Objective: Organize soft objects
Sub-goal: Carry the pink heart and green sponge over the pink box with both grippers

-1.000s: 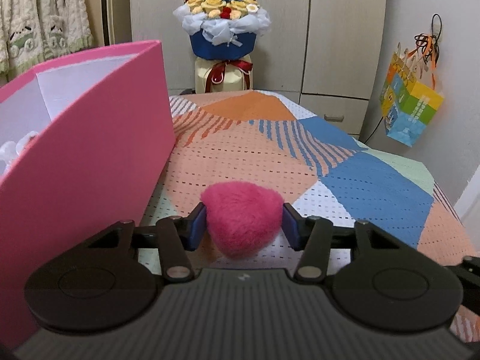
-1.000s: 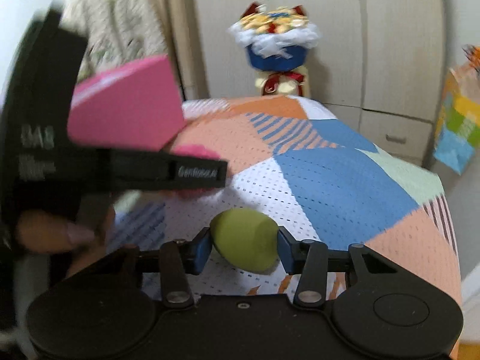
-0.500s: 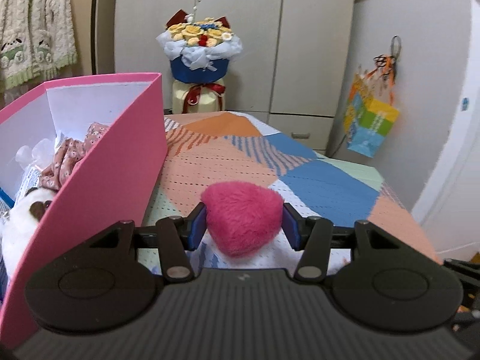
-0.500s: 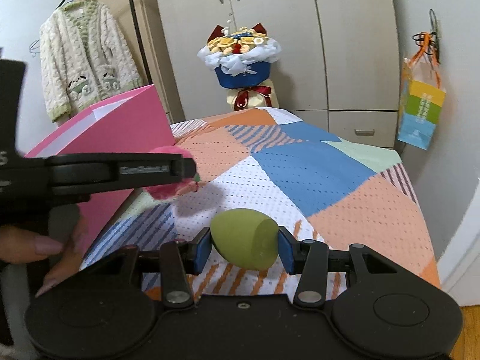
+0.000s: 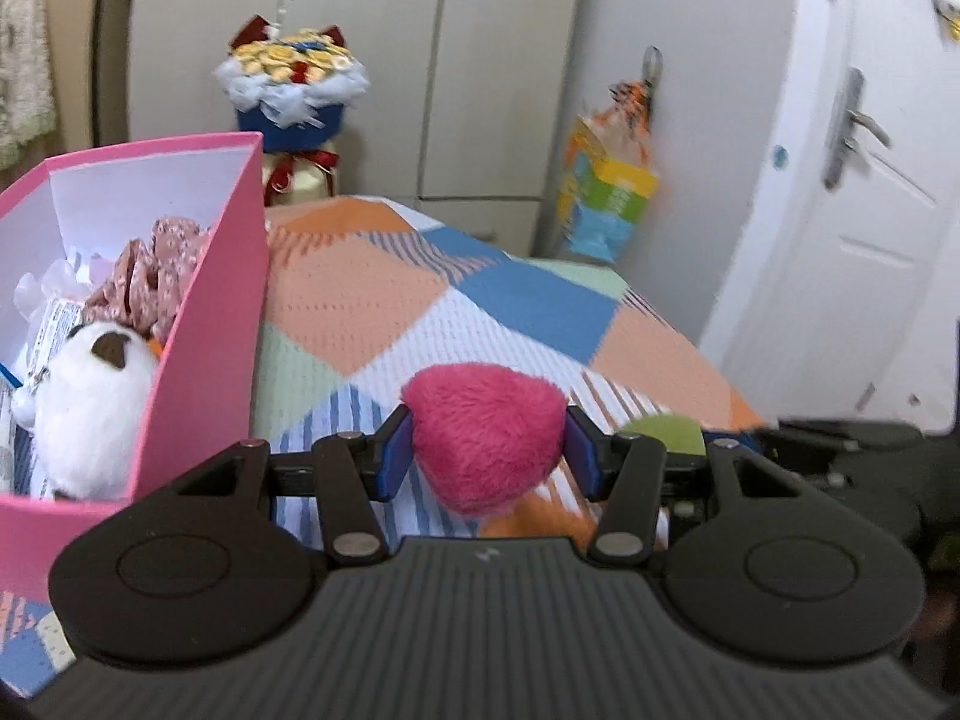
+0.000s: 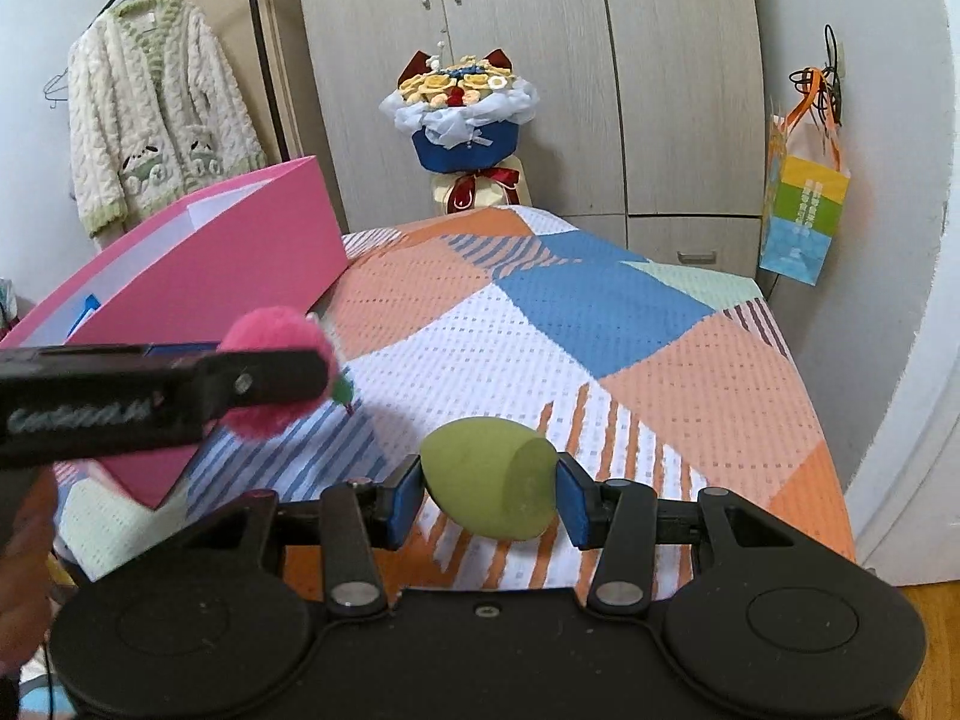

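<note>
2 claws, 1 item each: pink pom [image 5: 485,444], green sponge [image 6: 489,477].

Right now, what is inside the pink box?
The pink box holds a white plush toy, floral pink fabric and some packaging; its near wall hides whatever lies lower.

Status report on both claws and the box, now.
Left claw shut on pink pom-pom. Right claw shut on green sponge. Pink box open, nothing blocking.
</note>
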`<state>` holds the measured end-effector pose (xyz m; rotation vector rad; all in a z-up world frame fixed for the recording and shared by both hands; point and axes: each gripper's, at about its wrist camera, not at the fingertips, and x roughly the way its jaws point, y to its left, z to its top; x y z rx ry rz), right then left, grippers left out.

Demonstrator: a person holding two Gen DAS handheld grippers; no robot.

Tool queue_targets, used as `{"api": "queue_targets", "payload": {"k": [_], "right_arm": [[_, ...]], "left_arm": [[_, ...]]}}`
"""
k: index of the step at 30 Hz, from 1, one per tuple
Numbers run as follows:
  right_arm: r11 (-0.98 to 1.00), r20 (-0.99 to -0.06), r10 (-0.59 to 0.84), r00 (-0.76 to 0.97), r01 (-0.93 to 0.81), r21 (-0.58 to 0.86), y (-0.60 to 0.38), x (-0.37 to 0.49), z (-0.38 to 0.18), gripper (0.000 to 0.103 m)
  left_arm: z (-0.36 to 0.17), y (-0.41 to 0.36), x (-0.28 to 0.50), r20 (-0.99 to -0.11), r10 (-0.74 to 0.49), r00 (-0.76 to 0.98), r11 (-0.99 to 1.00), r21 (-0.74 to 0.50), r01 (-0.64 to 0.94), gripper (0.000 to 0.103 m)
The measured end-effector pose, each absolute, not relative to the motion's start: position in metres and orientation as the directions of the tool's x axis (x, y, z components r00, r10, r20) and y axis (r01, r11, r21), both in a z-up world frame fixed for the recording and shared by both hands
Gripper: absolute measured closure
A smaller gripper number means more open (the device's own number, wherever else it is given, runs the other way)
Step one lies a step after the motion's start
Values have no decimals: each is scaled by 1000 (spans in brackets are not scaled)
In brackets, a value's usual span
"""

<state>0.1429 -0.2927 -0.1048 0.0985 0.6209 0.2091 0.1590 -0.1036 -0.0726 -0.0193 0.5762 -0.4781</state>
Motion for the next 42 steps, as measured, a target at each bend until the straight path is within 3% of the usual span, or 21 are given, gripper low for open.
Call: {"api": "queue_targets", "payload": {"k": [4, 12, 20, 26, 42], "right_arm": [[971, -575, 237, 783, -174, 164, -290, 128, -102, 51], [982, -577, 179, 797, -183, 53, -268, 92, -83, 51], [957, -577, 248, 778, -288, 23, -250, 66, -56, 51], [917, -569, 314, 760, -398, -26, -224, 47, -39, 51], [839, -468, 458, 756, -541, -52, -155, 81, 15, 50]], "left_arm": [[-67, -86, 144, -535, -449, 716, 883, -147, 445, 52], [-46, -57, 112, -521, -502, 691, 854, -169, 493, 52], [-26, -26, 84, -566, -512, 646, 844, -188, 503, 52], [-26, -2, 71, -609, -442, 659, 881, -158, 446, 52], [37, 67, 96, -549, -336, 765, 930, -66, 362, 51]]}}
